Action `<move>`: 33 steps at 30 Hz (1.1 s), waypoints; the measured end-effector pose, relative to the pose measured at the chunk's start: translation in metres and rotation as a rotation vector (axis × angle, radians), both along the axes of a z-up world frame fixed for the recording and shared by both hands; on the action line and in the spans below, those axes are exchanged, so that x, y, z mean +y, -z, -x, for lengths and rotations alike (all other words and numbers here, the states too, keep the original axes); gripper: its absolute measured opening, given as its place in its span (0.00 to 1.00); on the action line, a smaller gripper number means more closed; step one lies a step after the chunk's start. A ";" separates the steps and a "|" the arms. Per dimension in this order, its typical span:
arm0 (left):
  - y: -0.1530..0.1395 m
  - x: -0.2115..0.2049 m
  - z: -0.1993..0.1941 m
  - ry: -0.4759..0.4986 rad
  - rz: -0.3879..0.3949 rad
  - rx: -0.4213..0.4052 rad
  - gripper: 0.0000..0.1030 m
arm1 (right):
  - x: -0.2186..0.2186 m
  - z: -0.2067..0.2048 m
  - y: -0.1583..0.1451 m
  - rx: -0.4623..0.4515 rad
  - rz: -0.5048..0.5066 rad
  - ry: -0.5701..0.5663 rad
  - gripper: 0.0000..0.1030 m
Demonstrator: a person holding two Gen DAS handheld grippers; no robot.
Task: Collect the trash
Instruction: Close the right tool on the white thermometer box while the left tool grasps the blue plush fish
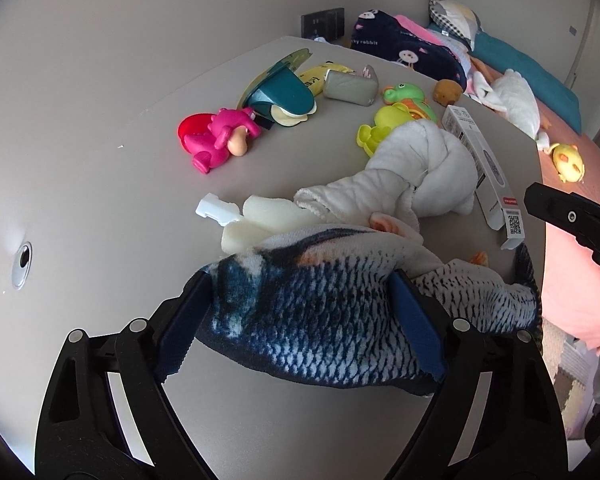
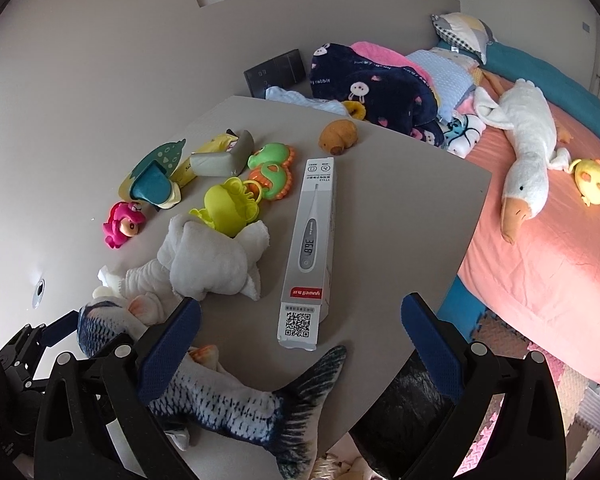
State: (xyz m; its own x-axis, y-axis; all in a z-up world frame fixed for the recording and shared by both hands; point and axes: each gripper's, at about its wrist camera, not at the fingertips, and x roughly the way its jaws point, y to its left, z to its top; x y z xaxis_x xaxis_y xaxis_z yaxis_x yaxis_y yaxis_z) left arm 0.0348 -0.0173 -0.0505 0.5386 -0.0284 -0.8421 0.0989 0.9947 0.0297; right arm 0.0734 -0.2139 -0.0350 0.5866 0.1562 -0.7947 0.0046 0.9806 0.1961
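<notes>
My left gripper (image 1: 304,312) clamps the plush fish (image 1: 320,320) at the table's (image 1: 80,160) near edge for lifting; my right gripper (image 2: 300,344) hangs open above the thermometer box (image 2: 310,248).

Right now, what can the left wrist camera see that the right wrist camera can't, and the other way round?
Only the left view shows the blue fish-printed plush toy filling the gap between the left hand-held gripper fingers, plus a small white plastic clip. Only the right view shows the whole white plush goose on the pink bedsheet, and the right hand-held gripper open over the grey tabletop. Both show the white thermometer box, knotted white towel and pink plastic toy.
</notes>
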 end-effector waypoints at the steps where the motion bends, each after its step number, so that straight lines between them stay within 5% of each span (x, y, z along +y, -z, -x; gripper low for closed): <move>1: 0.000 -0.001 0.000 0.003 -0.003 -0.003 0.82 | 0.000 -0.004 0.002 0.003 0.004 0.001 0.95; 8: 0.000 0.010 0.001 -0.007 0.066 0.011 0.75 | 0.002 -0.029 0.016 0.033 0.063 0.003 0.86; 15: -0.002 0.010 0.005 0.001 0.064 -0.001 0.72 | 0.000 -0.048 0.034 0.103 0.069 0.008 0.61; 20: -0.003 0.011 0.006 0.003 0.069 -0.006 0.68 | 0.002 -0.052 0.040 0.122 0.078 0.009 0.30; 30: -0.022 0.019 0.019 -0.008 0.097 -0.075 0.42 | -0.003 -0.043 0.022 0.093 0.053 0.019 0.28; 33: -0.029 0.022 0.023 0.010 0.121 -0.084 0.20 | -0.004 -0.034 0.012 0.074 0.049 0.016 0.28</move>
State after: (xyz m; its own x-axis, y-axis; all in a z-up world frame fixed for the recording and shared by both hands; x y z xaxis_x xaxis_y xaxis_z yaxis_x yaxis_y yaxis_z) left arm 0.0116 0.0050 -0.0212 0.6059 -0.1329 -0.7844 0.1110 0.9904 -0.0821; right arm 0.1078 -0.2178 -0.0473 0.5277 0.1068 -0.8427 0.0336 0.9887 0.1463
